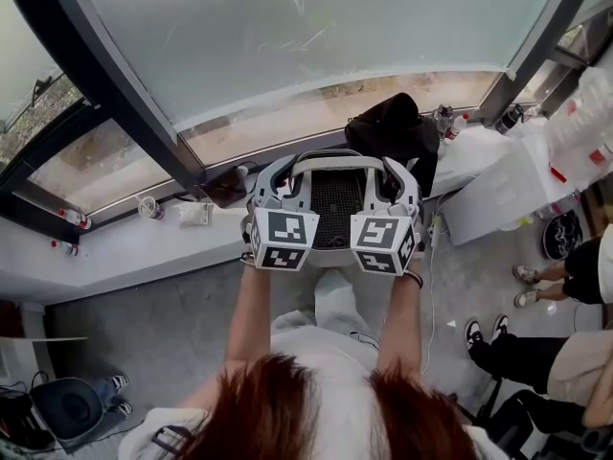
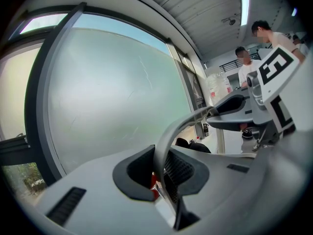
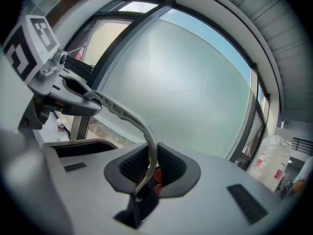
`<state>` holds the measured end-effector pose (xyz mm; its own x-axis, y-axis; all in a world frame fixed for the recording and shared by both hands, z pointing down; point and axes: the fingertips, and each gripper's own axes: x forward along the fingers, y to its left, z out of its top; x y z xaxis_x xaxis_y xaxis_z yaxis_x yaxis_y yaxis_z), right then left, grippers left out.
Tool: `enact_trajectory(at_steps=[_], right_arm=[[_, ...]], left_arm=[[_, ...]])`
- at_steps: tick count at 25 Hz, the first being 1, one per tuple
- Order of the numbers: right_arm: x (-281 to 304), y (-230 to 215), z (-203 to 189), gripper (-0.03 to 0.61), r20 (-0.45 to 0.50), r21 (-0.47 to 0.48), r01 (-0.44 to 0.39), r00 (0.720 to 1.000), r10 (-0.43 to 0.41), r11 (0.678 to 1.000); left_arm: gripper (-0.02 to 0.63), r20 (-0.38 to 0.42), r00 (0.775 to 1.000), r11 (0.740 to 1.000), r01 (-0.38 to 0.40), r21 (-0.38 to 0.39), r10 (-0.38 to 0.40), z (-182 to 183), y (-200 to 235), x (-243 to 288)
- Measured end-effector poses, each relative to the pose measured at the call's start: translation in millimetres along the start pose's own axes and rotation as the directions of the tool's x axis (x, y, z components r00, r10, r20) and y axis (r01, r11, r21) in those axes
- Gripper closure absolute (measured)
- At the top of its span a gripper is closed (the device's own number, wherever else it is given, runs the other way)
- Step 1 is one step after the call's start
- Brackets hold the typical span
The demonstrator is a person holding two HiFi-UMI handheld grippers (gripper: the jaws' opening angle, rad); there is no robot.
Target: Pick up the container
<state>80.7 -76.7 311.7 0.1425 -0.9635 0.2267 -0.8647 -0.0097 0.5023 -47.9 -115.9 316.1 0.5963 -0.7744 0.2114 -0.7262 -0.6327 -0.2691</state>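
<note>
Grey container [image 1: 330, 164] being held up at centre of the frame before the window [image 1: 287, 36], left tool [image 1: 271, 199] clamping its left rim, right tool [image 1: 395, 199] clamping its right rim.

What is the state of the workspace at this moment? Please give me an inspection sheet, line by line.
Surface: grey window ledge; none of the job's things rest on it.
Job's things: grey plastic container with an arched handle, held in the air in front of the person.
Clutter: clear plastic cup on the ledge; black bag; small bottles.
Grippers: left tool and right tool each grip one side of the container, near the handle's ends.
Cables: what seems a thin white cable running down to the floor.
Surroundings: large frosted window; people at the right.
</note>
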Motion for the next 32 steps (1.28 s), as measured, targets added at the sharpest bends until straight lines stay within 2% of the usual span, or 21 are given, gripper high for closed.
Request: enact_trajectory(at_steps=[13,32], right_arm=[[-37,15,18,0.512,0.02,-0.01,0.03,0.999,-0.03,0.999],[-59,3,23,0.512,0.051,0.019,-0.003,0.999,0.002,1.0]], left_arm=[[0.555,0.044,0.999,1.0,-0.018,0.001,0.018,6,6,-42],[0.555,0.067,0.996,0.998,-0.067,0.02,0.066,27,-4,-58]])
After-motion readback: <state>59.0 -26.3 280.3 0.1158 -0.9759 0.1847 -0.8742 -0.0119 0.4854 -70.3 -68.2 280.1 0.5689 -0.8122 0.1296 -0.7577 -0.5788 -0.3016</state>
